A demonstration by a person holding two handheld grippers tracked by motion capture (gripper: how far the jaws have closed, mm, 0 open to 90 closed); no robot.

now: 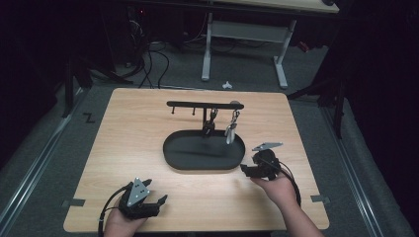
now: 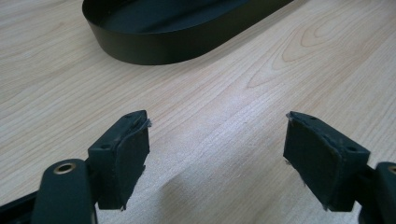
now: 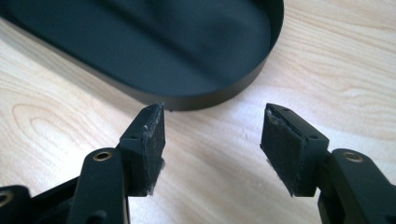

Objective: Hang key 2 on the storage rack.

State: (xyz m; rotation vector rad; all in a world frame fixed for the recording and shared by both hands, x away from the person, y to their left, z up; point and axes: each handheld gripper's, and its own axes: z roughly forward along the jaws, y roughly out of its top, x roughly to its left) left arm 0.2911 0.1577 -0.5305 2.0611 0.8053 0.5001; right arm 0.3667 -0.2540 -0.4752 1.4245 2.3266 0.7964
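A black oval tray (image 1: 170, 159) sits at the middle of the wooden table (image 1: 128, 128), with a black post and crossbar (image 1: 197, 104) rising from its back. Two small items hang from the bar's right half: a dark one (image 1: 211, 123) and a silvery one (image 1: 231, 129). My left gripper (image 1: 157, 191) rests near the front left edge, open, with bare wood between its jaws (image 2: 217, 140); the tray's wall (image 2: 154, 51) lies farther ahead. My right gripper (image 1: 247, 166) is just right of the tray, open and holding nothing (image 3: 212, 135), its jaws pointing at the tray's rim (image 3: 224, 95).
Grey tape tabs mark the table's front corners (image 1: 73, 202) (image 1: 320, 199). Beyond the far edge stand white desk legs (image 1: 206, 49) and loose cables (image 1: 148, 64) on the carpet. A metal rail (image 1: 34, 168) runs along the floor on the left.
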